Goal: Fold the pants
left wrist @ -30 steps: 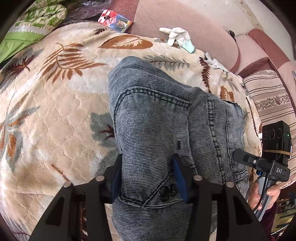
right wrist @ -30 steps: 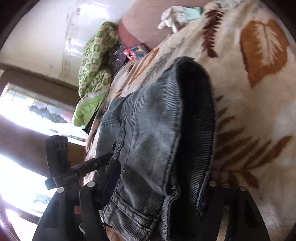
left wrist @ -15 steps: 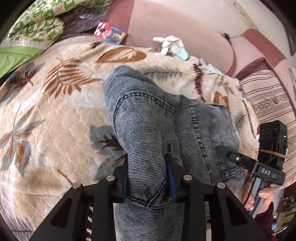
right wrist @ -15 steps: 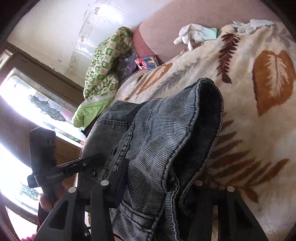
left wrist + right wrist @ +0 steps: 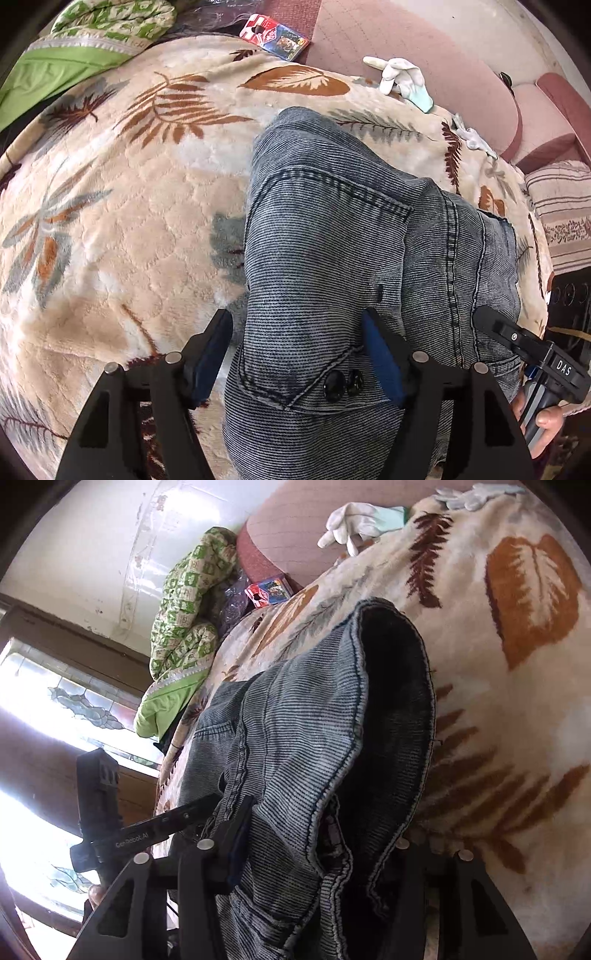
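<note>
My left gripper (image 5: 297,345) is spread wide, its blue-padded fingers (image 5: 380,354) standing on either side of the pants (image 5: 332,258) without squeezing them. The cloth bulges up between the two pads, and the flap of a back pocket with two dark buttons (image 5: 343,380) lies just in front of my camera. The pants are grey-blue ribbed denim, lying in a folded heap on the leaf-patterned blanket (image 5: 110,221) that covers the couch, with the stitched pocket seam facing up.

My right gripper (image 5: 321,834) is draped by the waist end of the same pants. The cloth hangs over and between its fingers, and the dark inside of the garment gapes open toward the camera. The left finger (image 5: 236,830) shows beside the fabric, but the right one is mostly buried under denim, so I cannot tell whether the jaws are pinching the cloth or merely standing around it.

From the left camera I see my right hand (image 5: 546,421) wrapped around the handle of the other tool at the edge of the blanket. A white glove (image 5: 402,79) lies at the far edge of the blanket against the pink couch back (image 5: 424,48). A small colourful packet (image 5: 275,37) sits near it, and a green patterned quilt (image 5: 92,33) is bunched at the far left corner.
</note>
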Available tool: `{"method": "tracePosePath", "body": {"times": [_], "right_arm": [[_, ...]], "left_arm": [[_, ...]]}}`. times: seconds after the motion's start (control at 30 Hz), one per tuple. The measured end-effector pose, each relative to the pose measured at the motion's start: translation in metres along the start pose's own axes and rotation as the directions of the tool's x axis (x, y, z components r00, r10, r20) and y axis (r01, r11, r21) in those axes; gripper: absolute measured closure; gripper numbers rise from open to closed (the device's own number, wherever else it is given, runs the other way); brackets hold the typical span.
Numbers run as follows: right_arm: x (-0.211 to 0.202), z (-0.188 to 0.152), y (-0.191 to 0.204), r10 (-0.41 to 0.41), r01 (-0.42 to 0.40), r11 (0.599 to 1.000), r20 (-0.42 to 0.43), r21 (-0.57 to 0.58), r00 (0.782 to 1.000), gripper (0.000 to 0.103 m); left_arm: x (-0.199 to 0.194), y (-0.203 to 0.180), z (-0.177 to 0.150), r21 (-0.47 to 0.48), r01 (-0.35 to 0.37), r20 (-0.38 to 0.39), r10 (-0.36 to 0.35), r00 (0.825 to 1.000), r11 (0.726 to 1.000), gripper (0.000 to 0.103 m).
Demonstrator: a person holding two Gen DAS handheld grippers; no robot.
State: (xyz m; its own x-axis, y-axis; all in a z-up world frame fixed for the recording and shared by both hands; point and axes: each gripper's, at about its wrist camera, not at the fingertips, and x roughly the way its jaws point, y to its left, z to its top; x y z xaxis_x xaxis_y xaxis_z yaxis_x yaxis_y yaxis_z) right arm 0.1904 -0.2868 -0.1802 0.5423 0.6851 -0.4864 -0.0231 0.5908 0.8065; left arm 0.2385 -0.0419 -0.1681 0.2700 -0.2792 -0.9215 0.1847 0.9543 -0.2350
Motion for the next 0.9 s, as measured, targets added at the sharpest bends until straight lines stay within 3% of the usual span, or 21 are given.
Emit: {"method": "tracePosePath", "body": {"times": [0.07, 0.37, 0.57, 0.73, 0.83, 0.9], "right_arm": [[-0.001, -0.001, 0.001, -0.002, 0.002, 1.000, 0.002, -0.004, 1.000, 0.049], [-0.015, -0.009, 0.017, -0.035, 0.039, 0.997, 0.053, -0.072, 0.998, 0.049], [-0.028, -0.007, 0.028, -0.022, 0.034, 0.993, 0.104, -0.117, 0.994, 0.049], [-0.014, -0.005, 0.013, -0.061, 0.065, 0.995, 0.050, -0.070, 0.997, 0.050], [-0.007, -0.004, -0.001, -0.012, 0.012, 1.000, 0.017, 0.004, 1.000, 0.050], [-0.008, -0.004, 0.001, -0.014, 0.014, 1.000, 0.017, -0.005, 1.000, 0.050]], "left_arm": [[-0.001, -0.002, -0.001, -0.004, 0.023, -0.001, -0.023, 1.000, 1.000, 0.047], [-0.020, -0.034, -0.001, 0.085, -0.083, 0.046, 0.079, 0.996, 0.993, 0.069], [-0.032, -0.034, 0.001, 0.075, -0.077, 0.078, 0.071, 0.994, 0.994, 0.070], [-0.013, -0.017, -0.003, 0.009, -0.075, 0.028, 0.074, 0.997, 0.997, 0.059], [-0.014, -0.015, -0.003, -0.005, -0.069, 0.031, 0.069, 0.997, 0.998, 0.056], [-0.015, -0.018, -0.004, 0.004, -0.100, 0.031, 0.099, 0.995, 0.995, 0.052]]}}
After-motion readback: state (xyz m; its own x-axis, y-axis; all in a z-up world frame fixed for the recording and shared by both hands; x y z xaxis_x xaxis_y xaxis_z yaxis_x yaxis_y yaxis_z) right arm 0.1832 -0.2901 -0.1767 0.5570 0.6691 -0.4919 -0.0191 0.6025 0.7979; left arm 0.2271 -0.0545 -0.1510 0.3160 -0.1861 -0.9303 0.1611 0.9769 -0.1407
